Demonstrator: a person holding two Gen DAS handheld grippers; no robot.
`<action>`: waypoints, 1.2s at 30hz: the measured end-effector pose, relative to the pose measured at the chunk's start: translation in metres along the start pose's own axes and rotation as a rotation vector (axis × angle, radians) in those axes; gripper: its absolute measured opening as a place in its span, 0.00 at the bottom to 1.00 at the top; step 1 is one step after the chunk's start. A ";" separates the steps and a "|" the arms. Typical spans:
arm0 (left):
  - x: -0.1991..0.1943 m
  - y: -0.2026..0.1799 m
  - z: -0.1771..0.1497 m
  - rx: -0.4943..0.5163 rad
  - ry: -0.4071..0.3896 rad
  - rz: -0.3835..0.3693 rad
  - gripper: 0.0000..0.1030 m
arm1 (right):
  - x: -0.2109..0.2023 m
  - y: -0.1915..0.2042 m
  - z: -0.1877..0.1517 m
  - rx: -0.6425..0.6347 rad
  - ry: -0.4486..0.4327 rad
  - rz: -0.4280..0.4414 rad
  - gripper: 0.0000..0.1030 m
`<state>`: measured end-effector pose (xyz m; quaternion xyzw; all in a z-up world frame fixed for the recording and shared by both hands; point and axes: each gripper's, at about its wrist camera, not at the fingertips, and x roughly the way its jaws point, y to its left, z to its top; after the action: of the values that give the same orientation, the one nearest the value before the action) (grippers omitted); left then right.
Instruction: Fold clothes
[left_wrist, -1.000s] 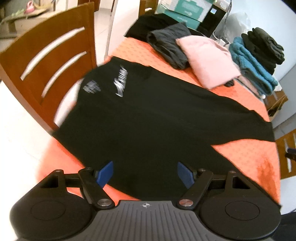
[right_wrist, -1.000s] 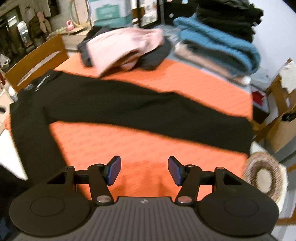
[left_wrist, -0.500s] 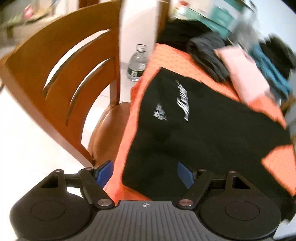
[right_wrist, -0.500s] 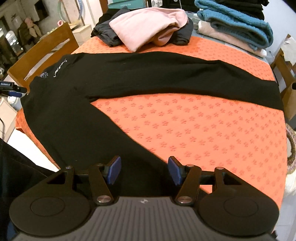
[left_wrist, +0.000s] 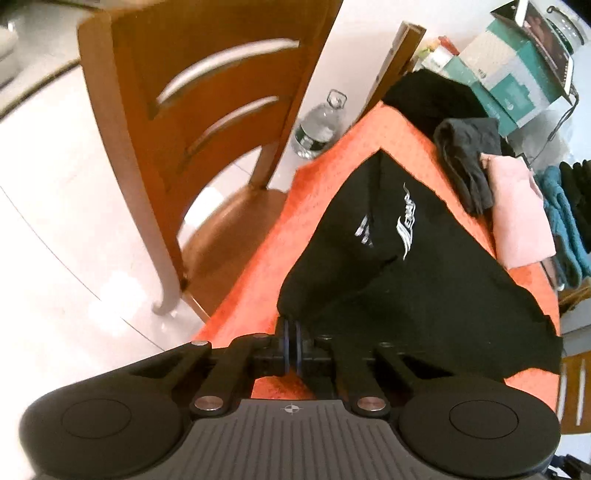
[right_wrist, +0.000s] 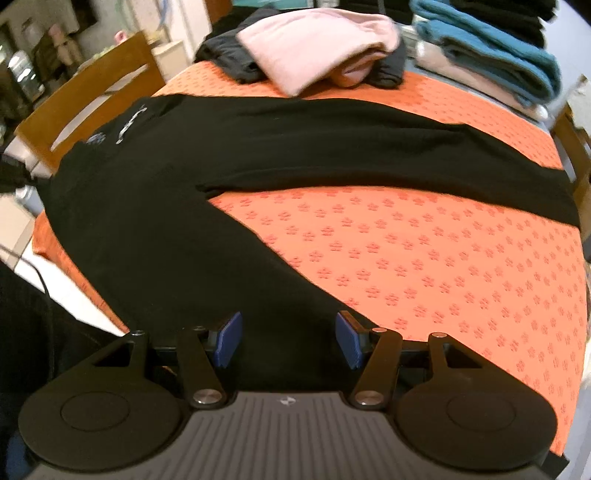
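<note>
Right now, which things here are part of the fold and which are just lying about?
In the job:
black trousers
left gripper, jaws shut on the waist
right gripper, jaws open

Lying about:
pink garment
grey garment
teal knit
water bottle
chair

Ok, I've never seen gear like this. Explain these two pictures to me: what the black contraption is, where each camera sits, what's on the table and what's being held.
There is no robot here. A person holds a two-finger gripper in each hand, and each carries a wide-angle camera looking forward along its fingers.

The left picture comes from the left gripper. Its blue-padded fingers are shut on an edge of the black trousers, at the end with the white print, lifting it slightly. A wooden chair and a water bottle stand beyond the table.

The right picture comes from the right gripper, open, holding nothing, over one trouser leg.

The trousers lie spread on an orange tablecloth. Behind them sit a pink garment and a blue one.
</note>
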<state>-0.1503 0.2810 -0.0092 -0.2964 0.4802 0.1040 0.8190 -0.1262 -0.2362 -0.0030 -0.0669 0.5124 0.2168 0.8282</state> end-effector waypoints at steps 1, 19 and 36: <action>-0.006 0.000 0.000 0.002 -0.001 -0.005 0.06 | 0.000 0.005 -0.002 -0.012 -0.002 0.007 0.61; -0.033 -0.034 0.020 0.113 -0.026 -0.047 0.06 | 0.011 0.074 -0.065 -0.266 -0.006 -0.058 0.52; -0.032 -0.026 0.017 0.058 -0.029 -0.075 0.06 | 0.019 0.100 -0.083 -0.504 0.011 -0.166 0.28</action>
<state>-0.1427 0.2740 0.0335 -0.2890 0.4595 0.0637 0.8375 -0.2304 -0.1684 -0.0469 -0.3142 0.4394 0.2685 0.7976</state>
